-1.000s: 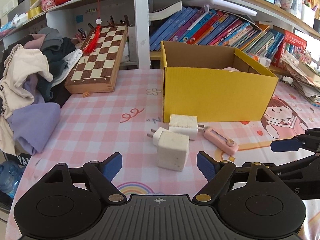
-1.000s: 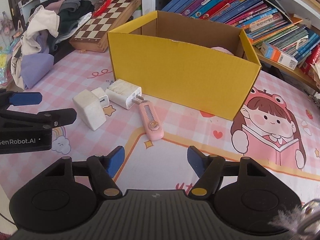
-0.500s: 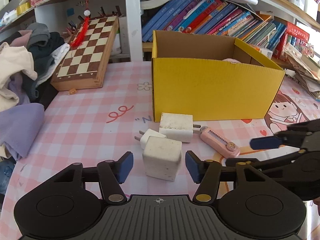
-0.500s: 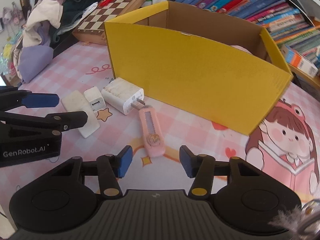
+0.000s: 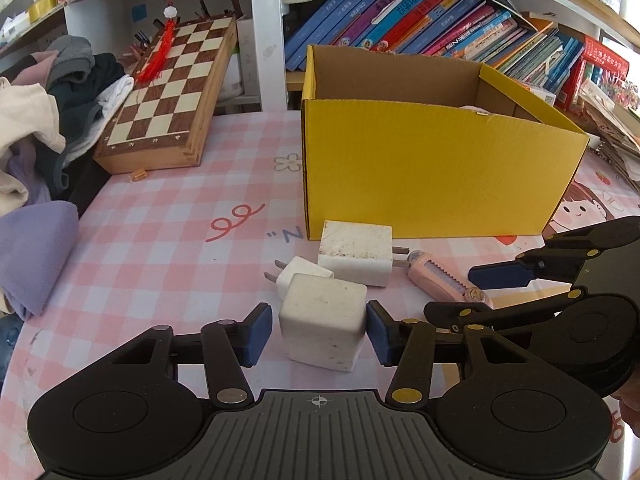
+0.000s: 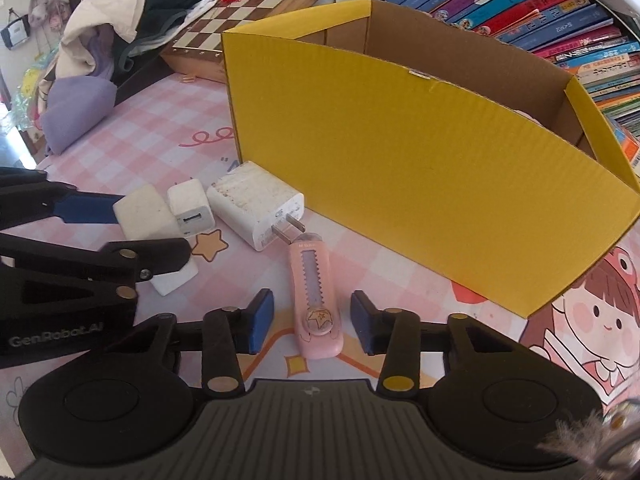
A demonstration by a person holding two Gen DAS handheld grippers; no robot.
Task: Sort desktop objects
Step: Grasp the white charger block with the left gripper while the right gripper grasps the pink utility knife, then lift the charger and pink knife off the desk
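Left gripper (image 5: 319, 329): lower centre of the left wrist view, fingers spread to either side of a white charger (image 5: 323, 325); the right pad sits just at the charger's side, the left pad stands slightly off it. No firm pinch visible.

Right gripper (image 6: 312, 322): lower centre of the right wrist view, fingers spread, one on each side of the near end of a pink box cutter (image 6: 315, 301), with clear gaps on both sides.

White charger: blocky, lying on the tablecloth (image 5: 160, 248), centre of the left wrist view.

Small white plug (image 5: 298, 274): just behind the charger, touching it, prongs pointing toward the left of the frame.

Large white adapter (image 5: 355, 253): behind the small plug, close to the front wall of the box, prongs pointing right toward the tip of the cutter.

Pink box cutter: flat on the cloth, right of the adapter in the left wrist view, star sticker on its slider.

Yellow cardboard box (image 5: 432, 172): open top, upper centre-right; a pale object shows inside at the far corner, too hidden to identify.

Chessboard (image 5: 168, 96): upper left, leaning up against the shelf, a red tassel (image 5: 158, 54) hanging over it.

Clothes pile (image 5: 44, 128): left edge.

Books (image 5: 420, 16): shelved in a row behind the box, top of frame.
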